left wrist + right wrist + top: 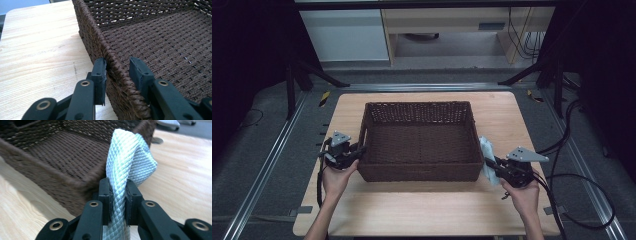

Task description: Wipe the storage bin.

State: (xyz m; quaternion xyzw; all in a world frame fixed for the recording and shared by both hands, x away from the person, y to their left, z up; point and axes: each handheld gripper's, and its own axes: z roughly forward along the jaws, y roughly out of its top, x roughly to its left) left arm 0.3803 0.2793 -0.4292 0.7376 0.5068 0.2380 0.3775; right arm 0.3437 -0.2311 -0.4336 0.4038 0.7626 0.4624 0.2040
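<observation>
Pale blue-green cloth with a diamond weave sits pinched in your right tongs, jaws closed tight on a folded bunch of it. In the right gripper view the free end loops up above the jaws and droops over to the right, just beside the near right corner of the basket. In the high view the cloth hangs outside the basket's right wall, against or just beside it, I can't tell which; it's above the surface and not inside the basket

Your right tongs point left toward that right wall, near the front corner, with the grey plate on top and your hand behind them

Your left tongs straddle the basket's left wall near its front corner: one jaw outside, one inside. In the left gripper view the outer pad sits right at the braided rim, the inner pad shows a small gap to the weave, so I can't tell whether they really clamp. In the high view the left tongs sit at the left front corner of the basket

Basket is dark brown wicker, rectangular, standing flat in the middle of the light wooden surface, long side toward you. Its woven floor is bare

Both cables trail off, the right one looping onto the floor to the right
</observation>
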